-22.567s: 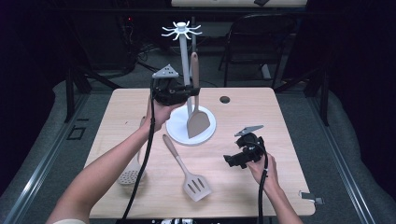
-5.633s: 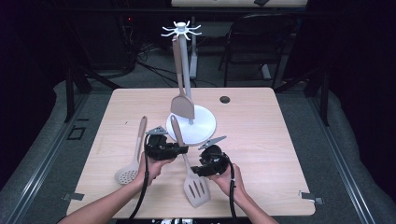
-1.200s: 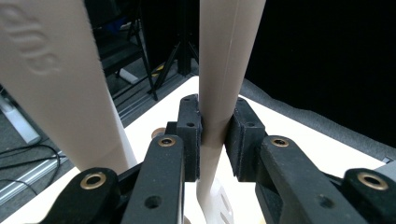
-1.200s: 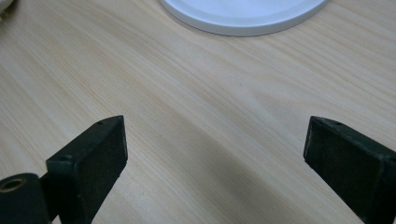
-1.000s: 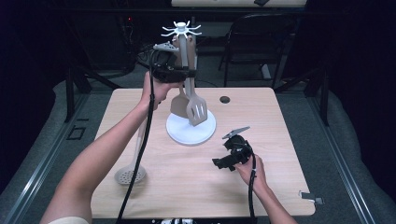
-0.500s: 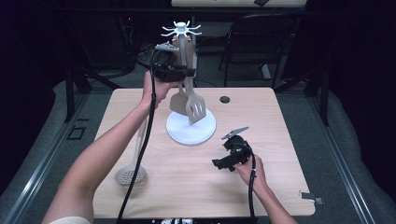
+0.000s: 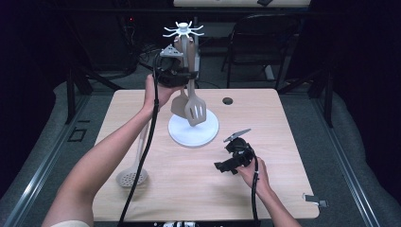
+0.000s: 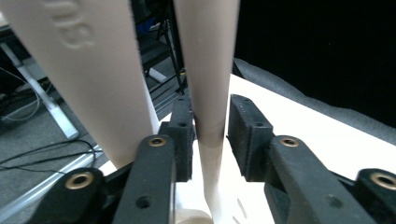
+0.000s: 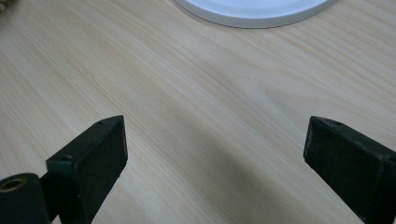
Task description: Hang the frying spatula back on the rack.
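The left claw (image 7: 188,75) is raised at the white utensil stand (image 7: 194,130), level with the upper part of its post and just below the ring of hooks at the top. Its jaws have just been opening. In the left gripper view the handle of the slotted spatula (image 8: 208,84) runs up between the pads: the left pad lies against it or nearly so, while a clear gap separates it from the right pad, so the claw has let go its hold.

The slotted spatula (image 7: 196,109) hangs on the stand with its blade just above the round base. A second, solid spatula (image 7: 178,105) hangs close behind it on the side of the left hand (image 7: 158,94); its broad handle (image 8: 88,79) stands just outside the left jaw in the left gripper view.

The right claw (image 7: 222,167) rests low over the counter (image 7: 283,142), near the stand's base on the person's side and a little to its right. Its jaws stand wide apart with bare wood between them.

A skimmer spoon (image 7: 132,176) lies on the counter well to the left of the stand's base, under the left forearm.
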The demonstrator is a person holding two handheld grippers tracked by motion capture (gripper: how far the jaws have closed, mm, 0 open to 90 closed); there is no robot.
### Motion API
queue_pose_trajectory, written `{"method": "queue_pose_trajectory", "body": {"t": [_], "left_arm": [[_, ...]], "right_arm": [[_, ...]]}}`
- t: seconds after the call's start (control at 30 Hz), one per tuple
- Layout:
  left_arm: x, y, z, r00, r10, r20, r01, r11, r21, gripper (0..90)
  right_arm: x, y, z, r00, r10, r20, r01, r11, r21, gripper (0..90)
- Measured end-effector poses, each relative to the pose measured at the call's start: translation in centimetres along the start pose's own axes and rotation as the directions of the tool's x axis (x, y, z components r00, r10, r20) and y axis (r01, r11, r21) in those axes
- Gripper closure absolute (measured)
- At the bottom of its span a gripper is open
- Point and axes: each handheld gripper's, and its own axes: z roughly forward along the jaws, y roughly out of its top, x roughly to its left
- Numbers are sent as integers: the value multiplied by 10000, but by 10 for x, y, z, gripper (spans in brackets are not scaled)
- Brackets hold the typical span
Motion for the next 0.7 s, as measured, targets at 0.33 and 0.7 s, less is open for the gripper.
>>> {"method": "queue_pose_trajectory", "body": {"t": [0.33,0.7], "left_arm": [[-11,-9,-10,9983,552,-165,-547,9981,298,542],[-11,-17,-24,9983,573,67,-576,9975,401,426]], "right_arm": [[1,0,1,9999,52,-112,-51,9999,104,61],[1,1,2,10000,-3,-77,4,9999,162,60]]}}
